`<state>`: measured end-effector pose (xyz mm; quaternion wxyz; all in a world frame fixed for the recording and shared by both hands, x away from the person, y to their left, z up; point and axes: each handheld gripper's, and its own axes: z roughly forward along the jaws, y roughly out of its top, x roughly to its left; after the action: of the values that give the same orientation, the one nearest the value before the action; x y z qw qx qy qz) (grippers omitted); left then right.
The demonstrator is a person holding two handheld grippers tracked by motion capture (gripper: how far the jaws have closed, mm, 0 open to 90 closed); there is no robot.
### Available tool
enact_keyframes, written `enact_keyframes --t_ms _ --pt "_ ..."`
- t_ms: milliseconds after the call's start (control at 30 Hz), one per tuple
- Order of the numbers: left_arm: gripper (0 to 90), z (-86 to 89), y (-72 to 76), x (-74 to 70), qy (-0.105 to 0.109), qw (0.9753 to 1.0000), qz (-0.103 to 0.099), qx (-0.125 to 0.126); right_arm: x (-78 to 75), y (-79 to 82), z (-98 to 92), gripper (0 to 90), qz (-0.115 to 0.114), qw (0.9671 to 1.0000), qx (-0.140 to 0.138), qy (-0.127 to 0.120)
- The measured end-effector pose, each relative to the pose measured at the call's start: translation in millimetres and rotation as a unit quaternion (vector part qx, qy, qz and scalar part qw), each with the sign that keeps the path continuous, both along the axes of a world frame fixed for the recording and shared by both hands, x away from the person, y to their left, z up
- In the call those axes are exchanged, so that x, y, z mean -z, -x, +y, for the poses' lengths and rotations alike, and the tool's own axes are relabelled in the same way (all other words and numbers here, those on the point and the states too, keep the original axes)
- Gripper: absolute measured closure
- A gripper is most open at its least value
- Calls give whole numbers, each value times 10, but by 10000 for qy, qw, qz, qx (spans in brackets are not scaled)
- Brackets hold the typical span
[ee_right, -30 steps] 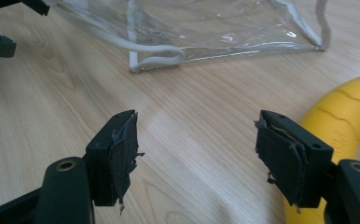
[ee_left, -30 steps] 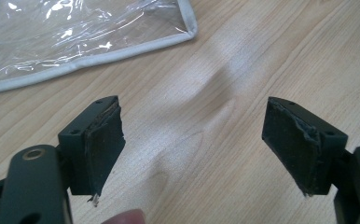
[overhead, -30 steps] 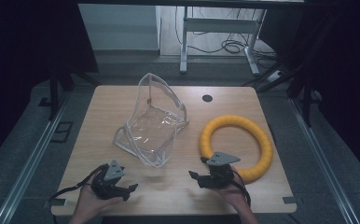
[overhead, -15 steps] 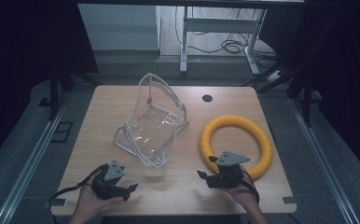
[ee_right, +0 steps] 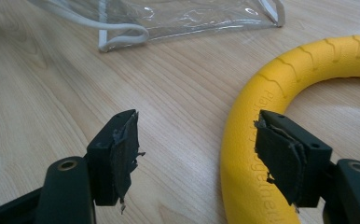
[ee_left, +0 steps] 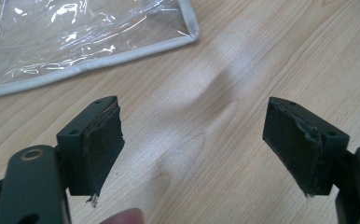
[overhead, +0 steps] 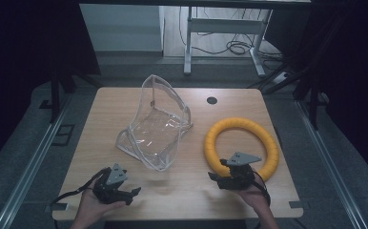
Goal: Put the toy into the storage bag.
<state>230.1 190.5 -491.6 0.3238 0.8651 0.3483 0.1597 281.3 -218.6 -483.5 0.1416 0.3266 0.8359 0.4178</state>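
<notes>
A clear plastic bag (overhead: 156,126) with white trim lies crumpled in the middle of the wooden table (overhead: 110,107). To its right lies a yellow foam ring (overhead: 239,124). My left gripper (overhead: 133,192) rests near the front left edge, open, its jaws over bare wood in front of the bag's near corner (ee_left: 75,37). In its own view the left gripper (ee_left: 194,135) holds nothing. My right gripper (overhead: 216,179) is open at the ring's near left part. In its own view the right gripper (ee_right: 197,140) has one jaw in front of the ring (ee_right: 257,93) and the other over wood; the bag (ee_right: 178,18) lies beyond.
A small black round grommet (overhead: 212,100) sits near the table's far edge. Beyond the table stands a metal desk frame (overhead: 188,47) with cables on the floor. Dark curtains flank both sides.
My right gripper has shifted a little to the right along the front of the ring. The left gripper, the bag and the ring have stayed put.
</notes>
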Motion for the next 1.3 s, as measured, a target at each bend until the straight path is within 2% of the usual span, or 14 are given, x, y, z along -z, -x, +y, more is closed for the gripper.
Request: enact_keyframes --t_ms 167,200,300,467,633,767,867,933,1100,1133,1167,1233,1267,1300 --pt "194 1 -2 -7 44 10000 1 2 -57 -26 -28 304 6 9998 -128 141" --pt "192 1 -4 -9 37 10000 5 18 -81 -44 -37 304 14 9995 -166 275" --pt "189 4 -4 -13 58 10000 -4 38 -106 -69 -49 303 51 9990 -215 392" --pt "168 1 -7 -15 183 9998 -5 100 -165 -166 -94 317 209 9973 -233 669" --pt "160 -2 -10 -13 173 9998 -2 93 -203 -264 -95 313 375 9948 -349 880" --pt "156 4 -7 -17 186 9998 -48 64 -212 -308 -97 310 559 9911 -444 1119" --pt "149 1 -8 -15 218 9997 -39 74 -191 -361 -101 306 748 9871 -467 1339" --pt "146 -1 -10 -13 228 9997 -40 101 -184 -375 -98 306 809 9864 -469 1353" --pt "141 -5 -13 -11 223 9997 -25 123 -173 -442 -44 306 979 9822 -545 1508" --pt "141 -5 -14 -10 218 9997 -19 132 -168 -471 -5 305 1074 9785 -584 1659" --pt "141 -6 -15 -8 217 9997 -19 139 -168 -471 -5 305 1074 9785 -584 1659" --pt "141 -4 -16 -9 196 9997 -15 154 -159 -497 40 305 1177 9743 -594 1827" --pt "141 -3 -18 -9 178 9997 -11 143 -138 -529 79 306 1273 9691 -617 2023" --pt "141 -3 -18 -9 178 9997 -11 143 -138 -529 79 306 1273 9691 -617 2023"
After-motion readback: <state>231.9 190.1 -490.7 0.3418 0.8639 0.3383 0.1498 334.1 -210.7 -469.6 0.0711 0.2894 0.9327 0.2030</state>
